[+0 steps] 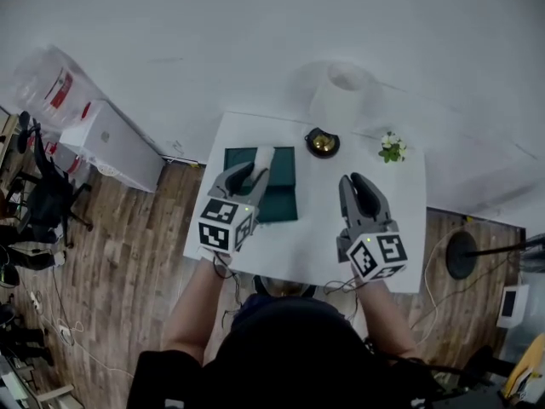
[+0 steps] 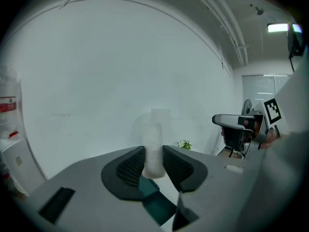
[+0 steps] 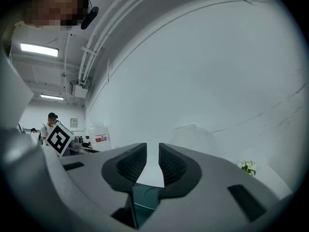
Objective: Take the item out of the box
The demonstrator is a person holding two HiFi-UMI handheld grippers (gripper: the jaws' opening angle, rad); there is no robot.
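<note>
Currently we have the left gripper (image 1: pixel 251 170) (image 2: pixel 153 161) clamped on a small white cylindrical item (image 1: pixel 265 156) (image 2: pixel 153 149). The textured pads press it from both sides, and the item stands upright with its top poking out past the fingertips.

In the head view the item sits over the open dark green box (image 1: pixel 285 164), which lies on the left half of the white table (image 1: pixel 289 254). The box's flap is folded out flat towards us. In the left gripper view the item shows against the white wall (image 2: pixel 120 71), with the green box (image 2: pixel 157 202) below it.

Our right gripper (image 1: pixel 361 182) (image 3: pixel 147 161) hangs over the right half of the table, well apart from the box. Its jaws stand a narrow gap apart with nothing between them and only the table surface and a green edge (image 3: pixel 145 199) behind, so it is released and empty.

On the far edge of the table:
- A black round bell with a brass dome (image 1: pixel 323 142) is just right of the box.
- A small potted plant with white flowers (image 1: pixel 392 148) (image 2: pixel 184 144) (image 3: pixel 248 167) is further right.
- A white translucent cylinder (image 1: pixel 343 96) is behind the bell, at the wall.

Wooden floor (image 1: pixel 128 254) shows on both sides of the table.
</note>
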